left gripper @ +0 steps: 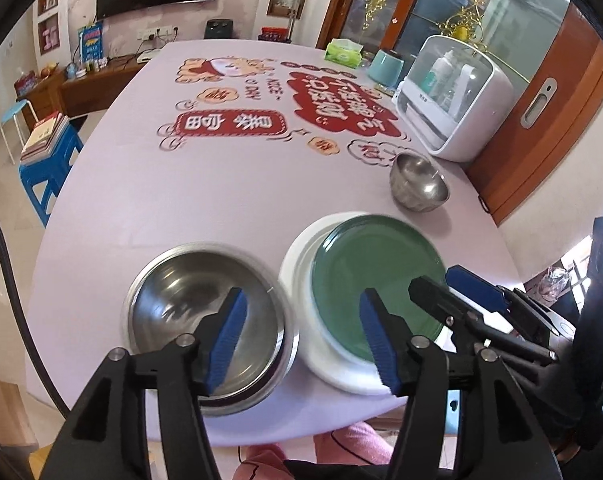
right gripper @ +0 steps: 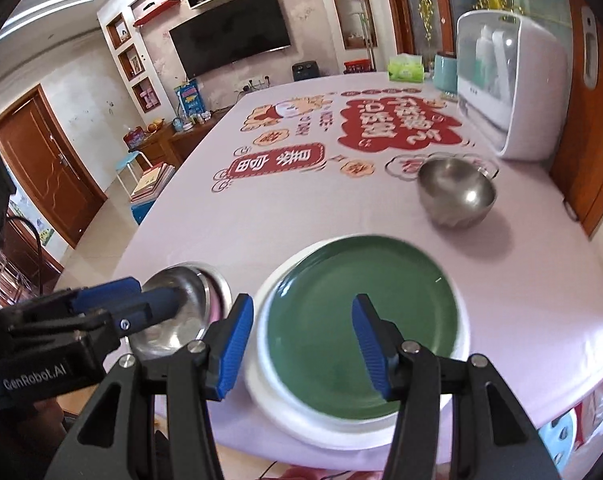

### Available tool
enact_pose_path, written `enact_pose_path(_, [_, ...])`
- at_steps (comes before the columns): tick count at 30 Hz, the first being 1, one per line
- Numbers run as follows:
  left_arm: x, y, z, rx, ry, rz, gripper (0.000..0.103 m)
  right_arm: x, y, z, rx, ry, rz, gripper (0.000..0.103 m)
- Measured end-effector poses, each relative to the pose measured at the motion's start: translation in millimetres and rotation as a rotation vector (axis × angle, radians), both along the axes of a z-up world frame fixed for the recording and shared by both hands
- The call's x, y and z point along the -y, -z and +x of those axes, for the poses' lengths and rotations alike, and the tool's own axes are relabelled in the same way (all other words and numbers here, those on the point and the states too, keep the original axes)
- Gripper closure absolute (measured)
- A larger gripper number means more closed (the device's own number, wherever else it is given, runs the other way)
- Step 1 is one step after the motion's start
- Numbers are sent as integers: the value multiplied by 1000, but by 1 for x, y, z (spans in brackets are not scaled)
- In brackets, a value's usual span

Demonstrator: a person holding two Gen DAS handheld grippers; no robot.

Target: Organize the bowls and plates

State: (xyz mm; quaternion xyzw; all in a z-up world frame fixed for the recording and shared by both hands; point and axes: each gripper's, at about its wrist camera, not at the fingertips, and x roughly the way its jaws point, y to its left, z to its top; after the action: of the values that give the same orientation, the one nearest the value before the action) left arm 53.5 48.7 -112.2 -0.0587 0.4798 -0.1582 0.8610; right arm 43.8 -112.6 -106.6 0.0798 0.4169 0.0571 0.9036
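A large steel bowl (left gripper: pixel 181 304) (right gripper: pixel 181 300) stands near the table's front edge. Right of it a green plate (left gripper: pixel 373 268) (right gripper: pixel 361 276) lies on a white plate (left gripper: pixel 297 264) (right gripper: pixel 261 384). A smaller steel bowl (left gripper: pixel 419 182) (right gripper: pixel 455 192) sits further back on the right. My left gripper (left gripper: pixel 301 308) (right gripper: pixel 141 296) hovers open over the bowl's right rim and the plates' left edge, holding nothing. My right gripper (right gripper: pixel 301 308) (left gripper: pixel 437 280) is open above the green plate's near half, also empty.
A lilac printed cloth covers the table (left gripper: pixel 221 192). At the back right stand a white cabinet (left gripper: pixel 453 96), a teal container (left gripper: pixel 385 68) and a green tissue pack (left gripper: pixel 343 53). A blue stool with books (left gripper: pixel 49 148) is on the floor to the left.
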Motion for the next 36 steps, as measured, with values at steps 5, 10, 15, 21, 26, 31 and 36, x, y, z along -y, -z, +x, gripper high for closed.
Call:
enact_pose_path(5, [30,-6,11,9,-2,9,34,27,-9,5,28,-10,-54,46])
enact_pose_path(10, [56,-14,21,27,-34,3,25,56,-17,16,31,-17,-66,39])
enact_pose_path(15, [77,-18,34,26,-54,-7,21,82,-25,24,46,-54,-90,36])
enact_pose_path(21, [102,-20,49,27,-92,-9,21,110,-31,33,62,-101,-111,36])
enact_pose_path(26, [125,-18,60,21,-129,-16,20,136,-32,48,69,-142,-117,36])
enact_pose_path(31, [145,-14,70,18,-185,-28,20,161,-30,60,67,-187,-123,36])
enact_pose_path(36, [164,-7,77,5,-224,-25,20,178,-25,67,56,-223,-121,36])
